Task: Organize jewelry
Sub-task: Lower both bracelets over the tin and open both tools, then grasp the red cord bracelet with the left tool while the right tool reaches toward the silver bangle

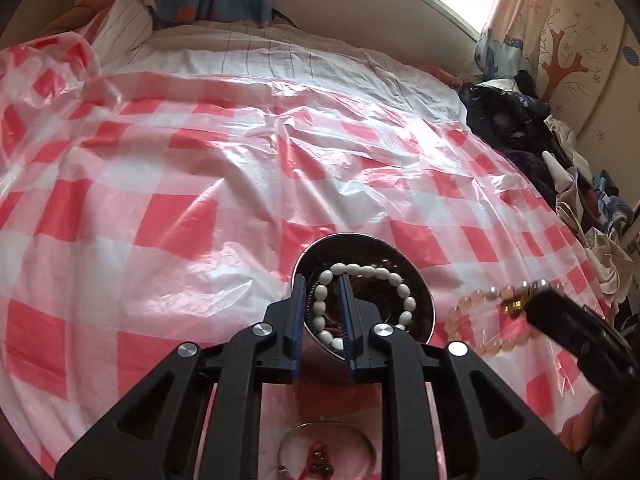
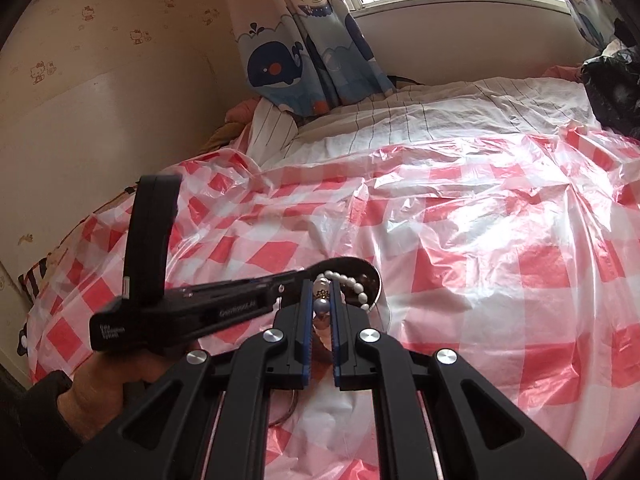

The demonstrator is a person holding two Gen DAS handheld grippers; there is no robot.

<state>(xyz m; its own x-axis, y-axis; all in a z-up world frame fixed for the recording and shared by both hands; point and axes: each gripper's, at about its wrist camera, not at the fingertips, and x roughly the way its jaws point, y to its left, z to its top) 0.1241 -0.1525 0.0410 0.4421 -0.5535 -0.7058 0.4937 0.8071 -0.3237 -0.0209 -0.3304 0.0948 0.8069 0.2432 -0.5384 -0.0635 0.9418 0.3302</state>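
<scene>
A round metal bowl (image 1: 424,292) sits on the red-and-white checked plastic sheet (image 1: 160,208). In it lies a white bead bracelet (image 1: 384,272) over dark red beads. My left gripper (image 1: 323,284) straddles the bowl's near rim and the bracelet, jaws a little apart. My right gripper (image 2: 321,288) is shut on a pale pink bead bracelet (image 1: 476,304) with a gold charm, holding it just right of the bowl; its beads show between the pads (image 2: 321,308). The bowl (image 2: 374,276) lies just beyond.
A thin metal bangle (image 1: 326,428) with small red beads inside lies under my left gripper. Dark clothes (image 1: 516,128) are piled along the bed's right edge. Curtains (image 2: 312,52) and a window stand at the back.
</scene>
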